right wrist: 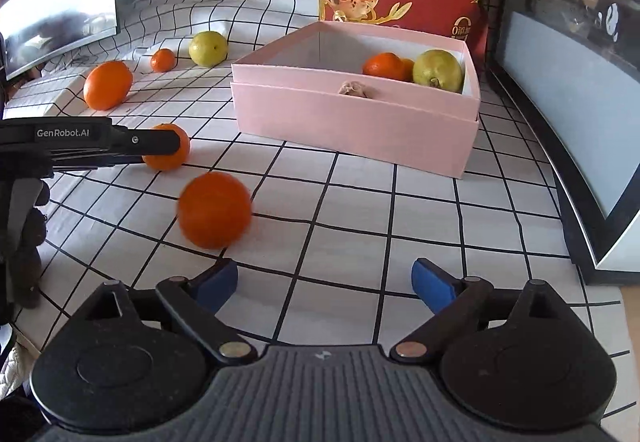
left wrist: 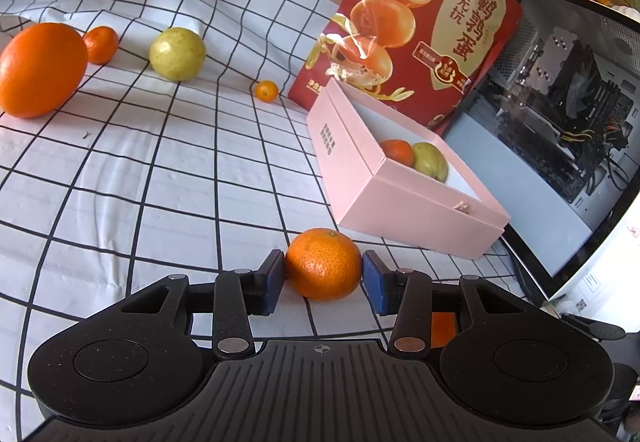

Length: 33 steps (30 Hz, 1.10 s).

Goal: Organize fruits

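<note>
A white cloth with a black grid [left wrist: 160, 181] covers the bench, with a red snack bag [left wrist: 420, 25] standing at its far edge and a glass-sided computer case [left wrist: 560, 129] along the right edge.

The left gripper [left wrist: 323, 278] has its blue pads against both sides of a mandarin [left wrist: 323, 264] that sits on the cloth, pinching it just in front of the near corner of the pink box [left wrist: 400, 201]. The right gripper [right wrist: 324, 282] is spread wide with nothing between its fingers; a blurred orange fruit [right wrist: 214, 215] lies on the cloth just ahead of its left finger.

In the pink box's far right corner a tangerine [right wrist: 382, 65] and a green guava [right wrist: 438, 69] lie touching. Toward the far left of the bench lie a large orange [left wrist: 42, 69], a small tangerine [left wrist: 101, 44] just beside it and a second guava [left wrist: 177, 53]. A tiny kumquat [left wrist: 267, 90] sits near the foot of the bag.
</note>
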{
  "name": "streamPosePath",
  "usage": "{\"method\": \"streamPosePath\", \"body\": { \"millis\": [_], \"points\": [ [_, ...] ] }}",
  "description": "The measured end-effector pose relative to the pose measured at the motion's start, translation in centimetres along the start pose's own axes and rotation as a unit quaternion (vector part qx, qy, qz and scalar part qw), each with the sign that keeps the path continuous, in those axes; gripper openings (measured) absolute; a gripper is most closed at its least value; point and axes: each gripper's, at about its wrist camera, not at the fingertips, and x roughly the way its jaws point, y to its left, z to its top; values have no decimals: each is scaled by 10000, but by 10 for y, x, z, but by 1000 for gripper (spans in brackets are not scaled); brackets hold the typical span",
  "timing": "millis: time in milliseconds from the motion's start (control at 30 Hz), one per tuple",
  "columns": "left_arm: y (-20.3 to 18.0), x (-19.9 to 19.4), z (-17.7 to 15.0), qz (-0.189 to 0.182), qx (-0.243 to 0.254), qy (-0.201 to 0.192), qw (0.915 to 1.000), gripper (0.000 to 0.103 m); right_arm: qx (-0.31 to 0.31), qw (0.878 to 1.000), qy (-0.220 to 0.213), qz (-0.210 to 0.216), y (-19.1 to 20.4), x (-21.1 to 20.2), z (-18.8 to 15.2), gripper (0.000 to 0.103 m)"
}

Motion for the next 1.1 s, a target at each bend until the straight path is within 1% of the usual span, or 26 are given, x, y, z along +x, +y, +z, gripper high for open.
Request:
{"method": "streamPosePath", "body": {
  "millis": [100,200,400,600,700,800,867,967,1100],
  "points": [
    [0,0,0,10,10,0,10000,48,-65,9999,-76,-60,3,0,-3,97],
    [-2,2,0,40,74,16,10000,48,-102,9999,10,-6,3,3,-1,103],
    [-2,0,-1,34,107,12,9999,47,-97,9999,129,-11,3,4,3,103],
    [-6,0,-1,134,253,1,9996,47,-129,9999,-24,13,3,2,-4,103],
    [-13,-3,-3,293,407,-16,9987,47,-276,9995,-13,153,0,1,-4,103],
    [-21,-2,-1,282,686,162,9971,47,-253,9993,49,261,-3,1,-1,102],
    [-28,-1,1,246,901,304,9952,47,-192,9989,-8,427,-5,0,1,100],
    [-36,-1,2,233,1141,388,9924,47,-260,9974,-99,666,-1,2,4,98],
    [-34,-1,-2,264,1142,459,9920,47,-401,9937,-140,1037,6,8,13,95]
  ]
}}
